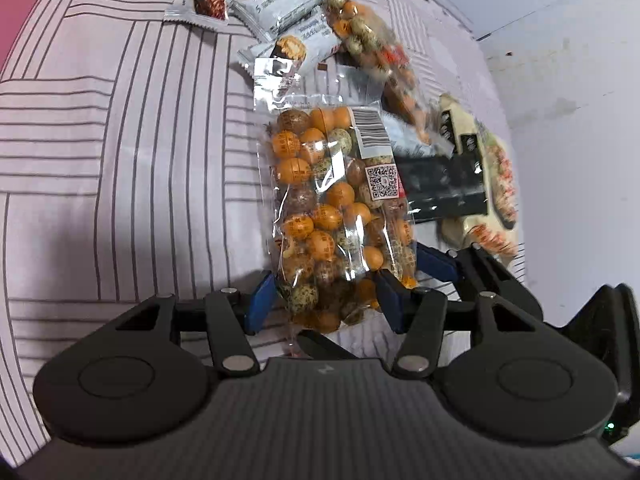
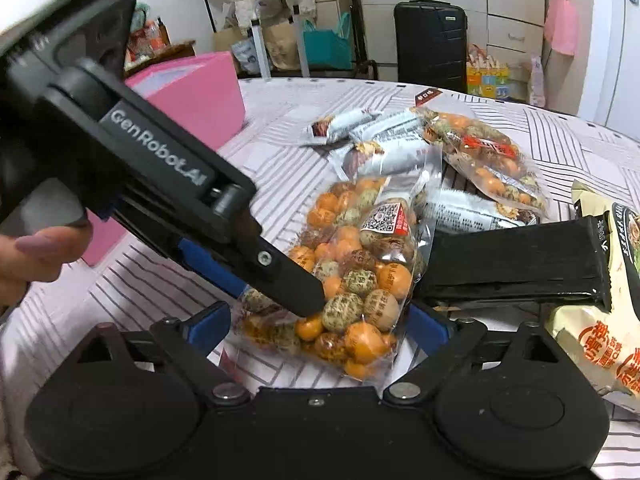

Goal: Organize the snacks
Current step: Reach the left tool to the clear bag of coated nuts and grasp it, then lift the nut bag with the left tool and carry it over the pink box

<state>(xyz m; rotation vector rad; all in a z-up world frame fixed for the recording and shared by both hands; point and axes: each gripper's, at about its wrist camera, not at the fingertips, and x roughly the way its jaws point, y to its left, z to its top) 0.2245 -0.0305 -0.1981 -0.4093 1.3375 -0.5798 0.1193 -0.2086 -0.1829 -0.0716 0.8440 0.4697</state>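
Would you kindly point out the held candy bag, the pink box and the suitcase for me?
candy bag (image 1: 340, 208): left wrist view, on the clear middle of the bag.
pink box (image 2: 200, 92): right wrist view, on its front face.
suitcase (image 2: 430, 44): right wrist view, on its dark front.

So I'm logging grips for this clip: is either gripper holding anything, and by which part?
The left gripper pinches the near end of the clear bag of round snacks. The right gripper stands open around that end, gripping nothing.
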